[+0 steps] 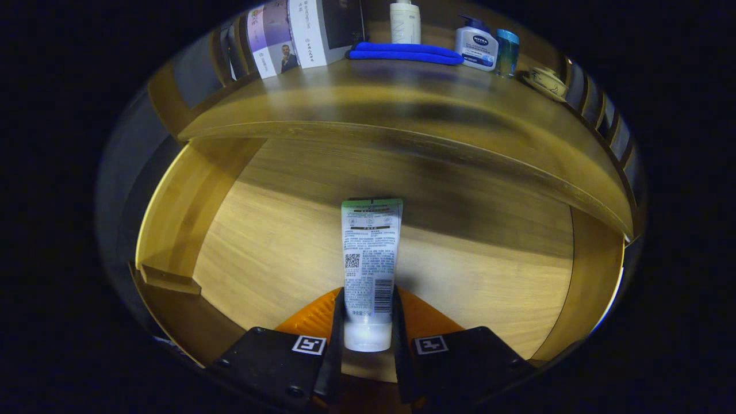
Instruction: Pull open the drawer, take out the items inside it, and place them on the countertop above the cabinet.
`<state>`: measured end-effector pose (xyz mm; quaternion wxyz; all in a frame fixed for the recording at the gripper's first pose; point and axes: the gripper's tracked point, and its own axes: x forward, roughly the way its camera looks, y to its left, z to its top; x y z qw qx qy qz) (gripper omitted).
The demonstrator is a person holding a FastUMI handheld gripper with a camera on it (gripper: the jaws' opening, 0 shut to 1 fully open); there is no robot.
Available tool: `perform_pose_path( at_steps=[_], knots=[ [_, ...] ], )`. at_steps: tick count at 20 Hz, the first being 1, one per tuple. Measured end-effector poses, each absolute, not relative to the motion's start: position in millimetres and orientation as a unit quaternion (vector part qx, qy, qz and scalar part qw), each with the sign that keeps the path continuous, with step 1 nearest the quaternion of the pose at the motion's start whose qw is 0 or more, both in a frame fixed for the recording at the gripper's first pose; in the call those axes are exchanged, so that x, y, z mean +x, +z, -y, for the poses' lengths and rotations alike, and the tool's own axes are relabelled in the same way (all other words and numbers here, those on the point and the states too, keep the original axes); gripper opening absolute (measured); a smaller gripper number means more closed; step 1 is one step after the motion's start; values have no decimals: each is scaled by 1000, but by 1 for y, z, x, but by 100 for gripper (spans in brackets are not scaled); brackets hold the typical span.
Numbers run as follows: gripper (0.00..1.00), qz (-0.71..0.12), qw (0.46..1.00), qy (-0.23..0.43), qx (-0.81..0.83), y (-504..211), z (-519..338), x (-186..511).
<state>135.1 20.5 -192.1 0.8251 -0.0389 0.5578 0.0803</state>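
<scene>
Wooden open drawer (276, 241) under cluttered countertop (356, 98); gripper (368, 322) clamped around white tube (371, 259), cap end between fingers

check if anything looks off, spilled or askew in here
Nothing stands out. The tongs are shut on the tube over the open drawer, cap toward the tongs. No spills show; the countertop items stand tidy at the back.

Dim, warm light reaches the drawer floor (276, 253), brightest near the fingers; the countertop (402, 109) casts a broad shadow over the drawer's back. Fisheye bending curves the counter's edge. The tube (371, 259) stays sharp; the countertop looks slightly blurred.
</scene>
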Motion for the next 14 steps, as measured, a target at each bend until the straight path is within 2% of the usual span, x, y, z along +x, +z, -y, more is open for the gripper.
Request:
perform_pose_path(
  at_steps=[14],
  knots=[
    [42,-507,850,139,25,-130,-25,99]
  ],
)
